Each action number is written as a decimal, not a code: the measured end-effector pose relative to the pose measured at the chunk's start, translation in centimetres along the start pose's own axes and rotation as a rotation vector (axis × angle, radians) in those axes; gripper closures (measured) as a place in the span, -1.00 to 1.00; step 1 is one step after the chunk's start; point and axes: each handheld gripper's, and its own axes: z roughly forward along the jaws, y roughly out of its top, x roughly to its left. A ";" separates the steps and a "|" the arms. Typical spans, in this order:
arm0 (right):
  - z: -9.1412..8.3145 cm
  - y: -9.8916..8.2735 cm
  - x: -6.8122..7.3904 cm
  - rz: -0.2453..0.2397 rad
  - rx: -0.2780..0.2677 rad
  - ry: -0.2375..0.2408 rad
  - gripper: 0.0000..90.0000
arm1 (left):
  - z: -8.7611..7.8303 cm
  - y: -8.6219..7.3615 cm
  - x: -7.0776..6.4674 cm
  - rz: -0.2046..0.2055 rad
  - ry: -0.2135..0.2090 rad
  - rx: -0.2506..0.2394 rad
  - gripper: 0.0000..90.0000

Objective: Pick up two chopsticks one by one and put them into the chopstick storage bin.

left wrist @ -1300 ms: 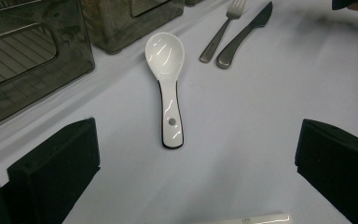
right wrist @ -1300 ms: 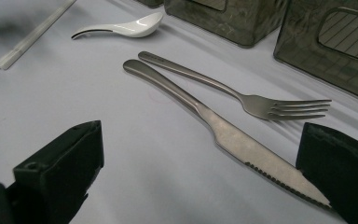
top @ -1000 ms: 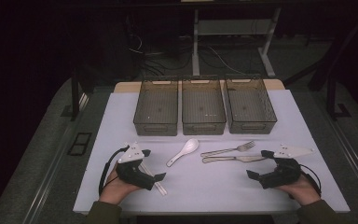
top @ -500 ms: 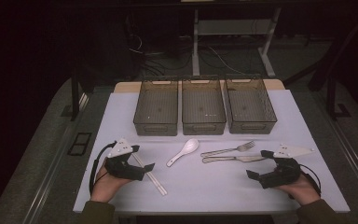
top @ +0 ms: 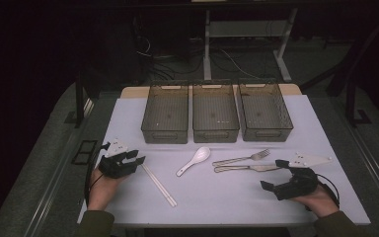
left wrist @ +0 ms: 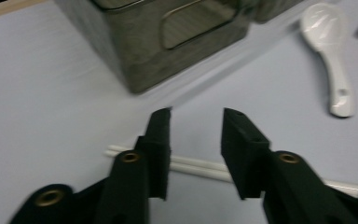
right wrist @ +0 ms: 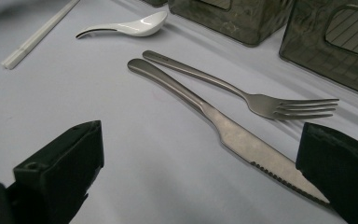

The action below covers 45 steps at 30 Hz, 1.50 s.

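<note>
In the high view the left tool (top: 137, 161) sits at the lower left of the frame, held in a hand that comes in from the bottom edge, just beside the upper end of a pair of white chopsticks (top: 159, 184) that lie slanting on the desk (top: 325, 197) toward the lower middle. In the left gripper view its two black jaws have just been closing and now stand a narrow gap apart, hovering over the chopsticks (left wrist: 200, 169), which run across the lower part of that frame beneath both jaws; whether the jaws touch the sticks I cannot tell, and nothing is pressed between them. A white spoon (top: 194, 160) lies near the middle of the high view, right of the chopsticks and apart from them, with a fork (top: 242, 157) and a knife (top: 249, 168) side by side further right. Three dark baskets stand in a row in the upper half, the left basket (top: 165, 134) closest to the left tool. The right tool (top: 272, 175) rests at the lower right in the other hand, its jaws wide apart and holding nothing; in the right gripper view the knife (right wrist: 242, 140) runs across the centre, its serrated tip ending just beside the jaw at the right edge, the fork (right wrist: 261, 100) above it.
</note>
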 end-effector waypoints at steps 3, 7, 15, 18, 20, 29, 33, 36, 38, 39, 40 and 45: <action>0.0 0.0 0.0 0.000 0.000 0.002 -0.98 | 0.7 0.3 1.3 -0.013 0.018 0.022 0.68; 0.1 0.0 0.0 0.005 0.000 0.005 -0.98 | 1.8 0.7 2.4 -0.005 0.031 0.061 0.96; 0.3 0.0 0.0 0.005 0.010 0.002 -0.98 | 3.7 1.0 3.3 0.015 0.051 0.102 0.97; 0.4 0.0 0.0 0.005 0.011 0.003 -0.98 | 4.0 1.0 3.6 0.013 0.062 0.112 0.97; 0.3 0.0 0.0 0.008 0.011 0.001 -0.98 | 4.3 0.9 3.8 0.011 0.068 0.120 0.97; 0.3 0.0 0.0 0.009 0.011 0.001 -0.98 | 4.2 0.4 4.5 -0.003 0.078 0.155 0.98; 0.3 0.0 0.0 0.008 0.011 0.000 -0.98 | 4.1 0.3 4.5 -0.006 0.076 0.160 0.98; 0.2 0.0 0.0 0.006 0.009 -0.001 -0.98 | 3.8 0.0 4.6 -0.013 0.079 0.162 0.98; 0.2 0.0 -0.1 0.007 0.009 -0.001 -0.98 | 3.3 -0.3 4.7 -0.017 0.081 0.162 0.98; 0.2 0.0 -0.1 0.008 0.009 -0.001 -0.98 | 3.3 -0.3 4.7 -0.017 0.081 0.162 0.98; 0.2 0.0 -0.1 0.007 0.009 -0.001 -0.98 | 3.0 -0.5 4.8 -0.023 0.083 0.163 0.98; 0.2 0.0 0.0 0.006 0.008 -0.001 -0.98 | 2.5 -0.9 4.9 -0.033 0.086 0.162 0.98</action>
